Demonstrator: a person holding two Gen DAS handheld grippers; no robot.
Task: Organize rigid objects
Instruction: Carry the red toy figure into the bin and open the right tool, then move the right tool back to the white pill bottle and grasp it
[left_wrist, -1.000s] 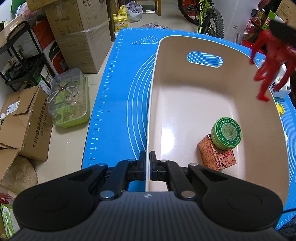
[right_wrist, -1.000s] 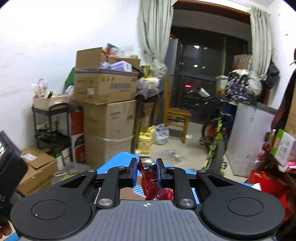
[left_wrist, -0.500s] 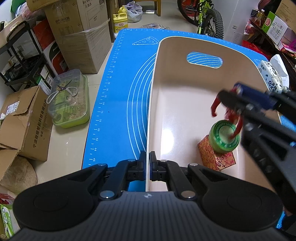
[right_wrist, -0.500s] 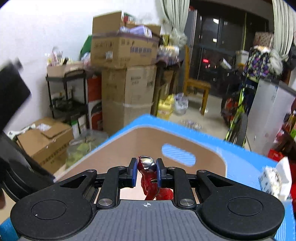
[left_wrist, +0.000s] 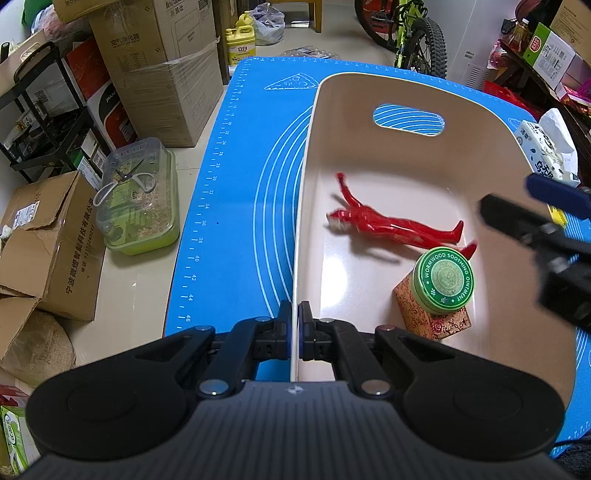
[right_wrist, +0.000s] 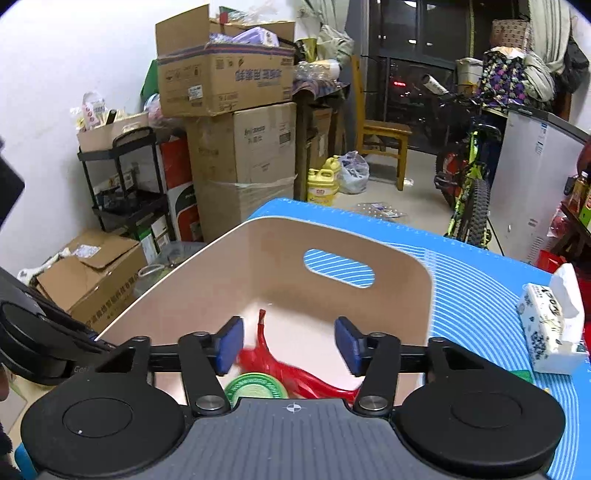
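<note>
A beige bin (left_wrist: 406, 96) with a handle cut-out stands on the blue mat (left_wrist: 240, 184). My left gripper (left_wrist: 294, 330) is shut on the bin's near left rim. On the bin floor lies a red toy figure (left_wrist: 391, 225), beside a green round ointment tin (left_wrist: 443, 280) that rests on a small patterned red box (left_wrist: 436, 317). Above the bin's near end, my right gripper (right_wrist: 290, 347) has its jaws opening with nothing between the pads; the red figure (right_wrist: 280, 365) lies below them. It also shows at the right edge as the right gripper (left_wrist: 546, 218).
A tissue pack (right_wrist: 550, 321) sits on the mat right of the bin. Left of the table, on the floor, are cardboard boxes (left_wrist: 159, 62), a clear-lidded green tub with scissors (left_wrist: 136, 199) and a black shelf rack (right_wrist: 122, 184). A bicycle (right_wrist: 469, 192) and a chair (right_wrist: 380, 144) stand beyond.
The right gripper came down over the bin, tilted downward and spread its jaws. The red figure left its grip and now lies on the bin floor. The left gripper kept still.
</note>
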